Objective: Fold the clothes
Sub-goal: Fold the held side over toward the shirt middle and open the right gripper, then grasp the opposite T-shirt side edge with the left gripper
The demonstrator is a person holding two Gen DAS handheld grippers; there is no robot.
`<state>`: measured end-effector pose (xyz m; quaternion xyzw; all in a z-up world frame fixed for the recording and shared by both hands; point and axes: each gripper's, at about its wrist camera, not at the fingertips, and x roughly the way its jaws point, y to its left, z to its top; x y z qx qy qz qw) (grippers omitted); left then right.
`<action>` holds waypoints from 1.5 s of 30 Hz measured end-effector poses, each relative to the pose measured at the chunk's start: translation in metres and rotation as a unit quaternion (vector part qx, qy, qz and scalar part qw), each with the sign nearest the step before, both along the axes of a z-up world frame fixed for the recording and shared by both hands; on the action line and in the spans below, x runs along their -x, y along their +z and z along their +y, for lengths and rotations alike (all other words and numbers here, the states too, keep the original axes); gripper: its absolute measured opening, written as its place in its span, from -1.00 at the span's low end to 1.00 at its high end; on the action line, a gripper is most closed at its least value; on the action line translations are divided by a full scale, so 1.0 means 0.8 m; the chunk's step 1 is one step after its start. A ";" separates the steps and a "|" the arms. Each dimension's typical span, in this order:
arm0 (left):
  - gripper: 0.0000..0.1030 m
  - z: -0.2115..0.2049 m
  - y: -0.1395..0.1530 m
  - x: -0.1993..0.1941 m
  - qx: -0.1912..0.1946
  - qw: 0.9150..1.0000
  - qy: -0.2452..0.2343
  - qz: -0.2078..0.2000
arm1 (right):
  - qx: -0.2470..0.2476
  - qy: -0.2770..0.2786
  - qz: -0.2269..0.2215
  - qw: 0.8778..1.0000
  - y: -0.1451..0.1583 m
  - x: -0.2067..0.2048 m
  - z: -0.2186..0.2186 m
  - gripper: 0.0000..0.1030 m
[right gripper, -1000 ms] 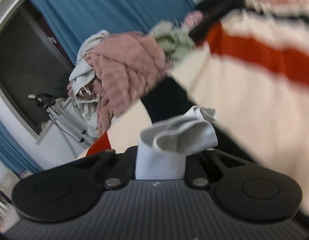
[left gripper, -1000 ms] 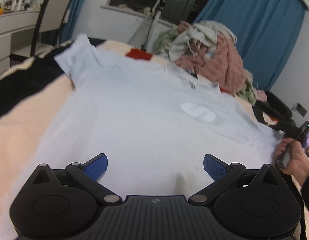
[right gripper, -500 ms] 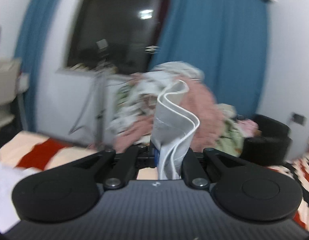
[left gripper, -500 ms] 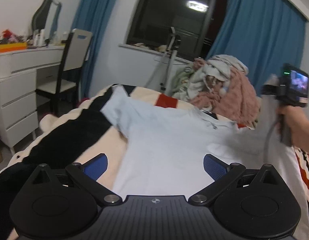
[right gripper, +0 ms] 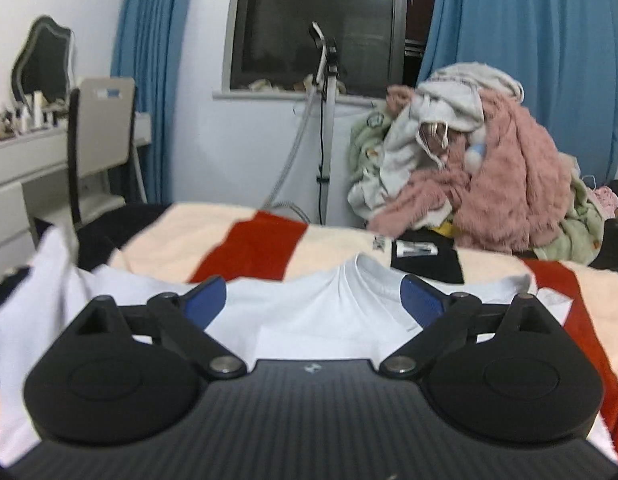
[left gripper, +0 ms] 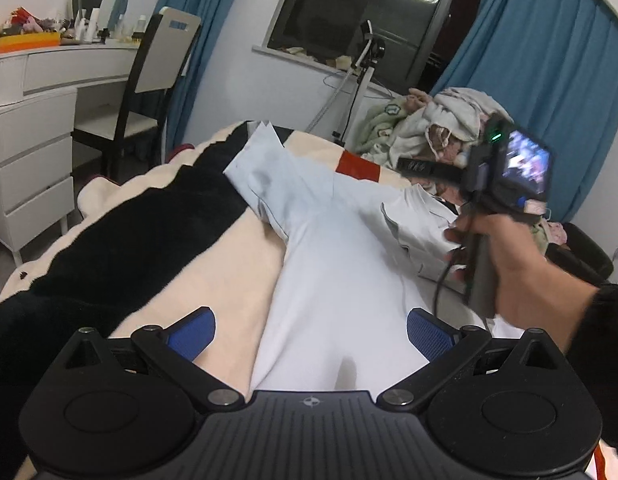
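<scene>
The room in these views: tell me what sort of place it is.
Most likely a bedroom at night: a blanket-covered bed with a white T-shirt spread on it, a dressing table with a mirror, and a clothes pile.

grippers: two, left gripper [left gripper: 311, 330] and right gripper [right gripper: 314, 298] | white T-shirt [left gripper: 341, 276]: one | striped blanket [right gripper: 261, 242]: one | heap of clothes [right gripper: 473, 168]: one | chair [left gripper: 149, 80]: one | blue curtains [right gripper: 525, 60]: two | mirror [right gripper: 43, 66]: one | dresser [left gripper: 33, 128]: one
</scene>
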<state>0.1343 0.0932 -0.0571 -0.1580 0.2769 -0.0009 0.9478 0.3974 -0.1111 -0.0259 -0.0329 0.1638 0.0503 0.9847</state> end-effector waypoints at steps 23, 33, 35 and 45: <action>0.99 -0.104 0.045 0.103 -0.101 0.991 -0.073 -0.049 | -0.117 -0.019 -0.021 0.993 0.053 0.489 -0.126 0.85; 0.71 -0.119 0.045 0.126 -0.092 0.990 -0.095 -0.049 | -0.189 -0.065 -0.063 0.978 0.083 0.547 -0.210 0.85; 0.58 -0.130 0.044 0.129 -0.093 0.988 -0.115 -0.050 | -0.204 -0.088 -0.079 0.972 0.090 0.558 -0.243 0.85; -0.14 -0.226 -0.008 0.138 0.080 0.943 -0.318 0.063 | -0.280 -0.152 -0.049 0.947 0.049 0.554 -0.331 0.85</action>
